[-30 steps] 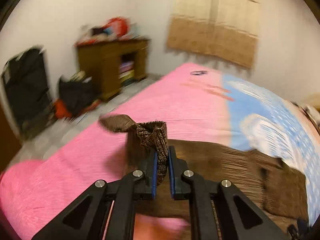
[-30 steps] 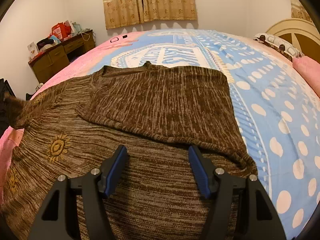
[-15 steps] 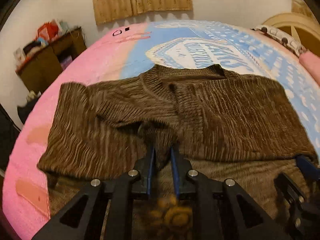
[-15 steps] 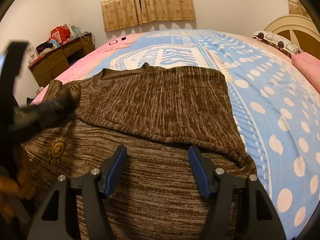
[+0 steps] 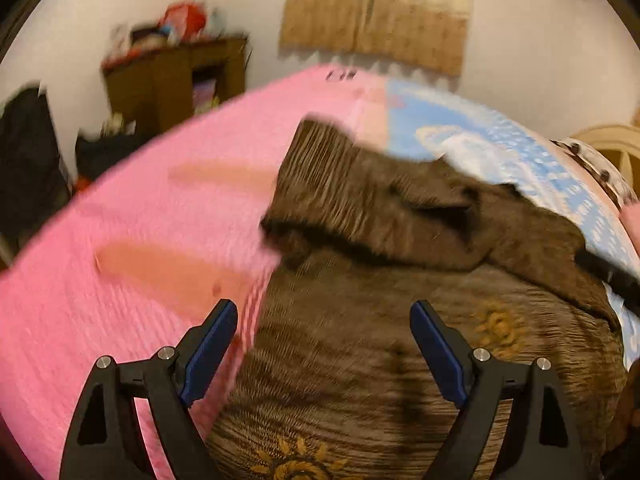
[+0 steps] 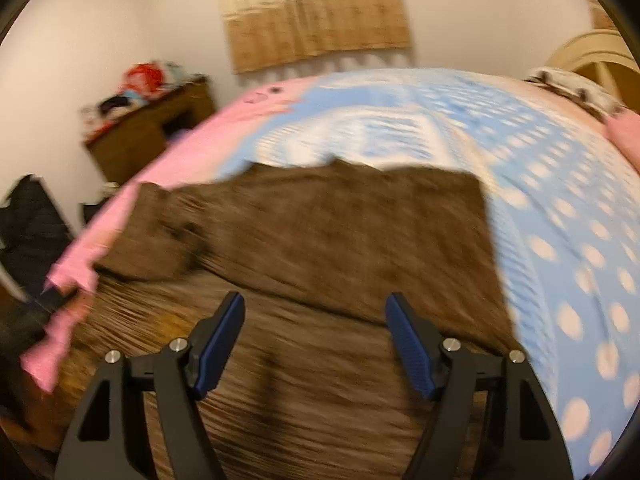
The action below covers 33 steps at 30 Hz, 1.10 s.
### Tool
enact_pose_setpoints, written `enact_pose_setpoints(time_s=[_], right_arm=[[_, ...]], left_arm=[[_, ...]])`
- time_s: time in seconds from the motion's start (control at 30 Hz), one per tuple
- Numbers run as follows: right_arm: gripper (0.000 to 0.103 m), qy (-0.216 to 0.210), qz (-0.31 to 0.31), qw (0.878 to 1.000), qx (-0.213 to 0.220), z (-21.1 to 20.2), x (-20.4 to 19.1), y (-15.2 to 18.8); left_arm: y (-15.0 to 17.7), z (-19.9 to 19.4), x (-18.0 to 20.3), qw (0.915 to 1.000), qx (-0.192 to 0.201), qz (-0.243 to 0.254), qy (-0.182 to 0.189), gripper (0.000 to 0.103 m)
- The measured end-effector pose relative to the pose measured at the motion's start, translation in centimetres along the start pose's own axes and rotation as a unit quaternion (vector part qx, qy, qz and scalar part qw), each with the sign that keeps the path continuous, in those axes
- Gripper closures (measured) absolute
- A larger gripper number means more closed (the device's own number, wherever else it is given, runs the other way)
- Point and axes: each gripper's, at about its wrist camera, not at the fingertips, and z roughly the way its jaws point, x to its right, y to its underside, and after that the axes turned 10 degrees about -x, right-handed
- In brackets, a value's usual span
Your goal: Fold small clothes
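The brown knitted sweater [image 5: 400,320] is being seen spread on the bed [image 5: 140,248], partly over the pink side of the cover and partly over the blue, white-dotted side [image 6: 568,264]. Both sleeves are lying folded across the chest, the left one [image 5: 360,200] ending just beside the pink cover. A yellow sunflower pattern [image 5: 498,326] is being shown on the lower body of the garment.

The left tongs [image 5: 324,344] are being held wide open above the sweater's lower left edge, with nothing between the blue pads [image 5: 208,348]. The right tongs [image 6: 316,344] are likewise being held open over the lower body of the sweater [image 6: 320,240], empty; whether the cloth is being touched cannot be told, as both views are blurred by motion.

A wooden cabinet [image 5: 176,76] with clutter on top is being seen against the wall beyond the bed, and a beige curtain [image 6: 312,8] is hanging behind. A cream headboard [image 6: 592,52] is standing at the right.
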Motion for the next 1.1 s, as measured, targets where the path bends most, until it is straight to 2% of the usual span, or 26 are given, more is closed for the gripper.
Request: enact_pose_setpoints(time_s=[0.07, 0.1, 0.17, 0.27, 0.33, 0.37, 0.4, 0.43, 0.5, 0.63, 0.73, 0.83, 0.97, 1.03, 1.1], right_arm=[[0.027, 0.004, -0.058, 0.998, 0.004, 1.0, -3.2, -2.0], [0.027, 0.007, -0.091, 0.996, 0.001, 1.9, -5.0, -2.8], [0.027, 0.011, -0.143, 0.990, -0.011, 3.9, -7.6, -4.0], [0.029, 0.020, -0.216, 0.975, -0.041, 7.8, -11.4, -5.6], [0.035, 0.053, -0.255, 0.964, -0.054, 10.1, -12.6, -5.9], [0.043, 0.087, -0.266, 0.958, -0.056, 11.5, -13.0, -6.0], [0.053, 0.102, -0.265, 0.957, -0.059, 12.2, -12.8, -6.0], [0.058, 0.103, -0.258, 0.958, -0.066, 12.9, -12.5, -6.3], [0.094, 0.065, -0.220, 0.969, -0.087, 13.7, -11.4, -7.0], [0.095, -0.023, -0.117, 0.991, -0.063, 11.4, -8.5, -7.9], [0.095, -0.076, -0.036, 0.996, -0.023, 8.3, -5.4, -8.2], [0.095, -0.087, 0.014, 0.996, -0.007, 7.2, -3.2, -7.6], [0.093, -0.102, 0.087, 0.989, -0.067, 10.8, -0.2, -5.8], [0.094, -0.125, 0.118, 0.983, -0.066, 11.2, 0.6, -5.2], [0.090, -0.127, 0.130, 0.981, -0.071, 10.8, 0.5, -5.4]], left_arm=[[0.6, 0.8, -0.5, 0.9999, -0.004, -0.016, -0.002, 0.015], [1.1, 0.5, -0.3, 0.9999, 0.009, -0.011, -0.007, 0.015], [1.4, 0.5, 0.1, 0.9998, 0.012, -0.004, -0.015, 0.015], [1.8, 0.3, -0.1, 0.9997, 0.022, -0.009, -0.002, 0.015], [2.0, 0.2, -0.5, 0.9995, 0.026, -0.015, 0.008, 0.015], [2.1, 0.1, -0.7, 0.9994, 0.028, -0.017, 0.014, 0.015], [2.2, 0.0, -0.8, 0.9992, 0.030, -0.019, 0.017, 0.014], [2.2, 0.0, -0.8, 0.9992, 0.030, -0.019, 0.018, 0.014], [2.3, 0.0, -0.7, 0.9993, 0.030, -0.016, 0.016, 0.013], [2.0, 0.1, -0.6, 0.9993, 0.029, -0.016, 0.017, 0.013], [2.0, 0.2, -0.6, 0.9992, 0.029, -0.017, 0.019, 0.013], [1.9, 0.3, -0.6, 0.9994, 0.028, -0.014, 0.014, 0.013], [1.6, 0.6, -0.7, 0.9995, 0.027, -0.013, 0.012, 0.013], [1.7, 0.6, -0.6, 0.9995, 0.028, -0.013, 0.012, 0.012], [1.7, 0.6, -0.6, 0.9995, 0.028, -0.012, 0.010, 0.012]])
